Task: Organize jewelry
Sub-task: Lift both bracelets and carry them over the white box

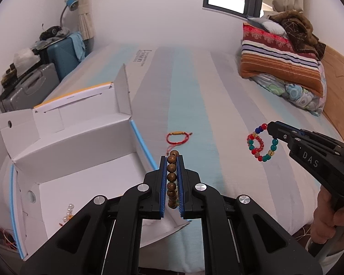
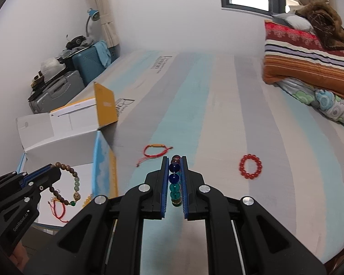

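White cardboard forms the open box (image 1: 80, 151) left of our left gripper (image 1: 172, 178); a pearl strand (image 1: 68, 213) lies on its floor. That gripper is clamped on the wooden bead bracelet (image 1: 172, 178). Our right gripper (image 1: 273, 135), stamped "DAS", pinches the multicoloured bead bracelet (image 1: 261, 144).

From the right wrist, our right gripper (image 2: 175, 181) squeezes those glass beads (image 2: 174, 178). The left gripper (image 2: 55, 171), marked "GenRobot.AI", dangles the wooden bracelet (image 2: 66, 185) over the box (image 2: 57, 137), where a red cord (image 2: 59, 210) lies. The red bead bracelet (image 2: 250, 166) rests right of us.
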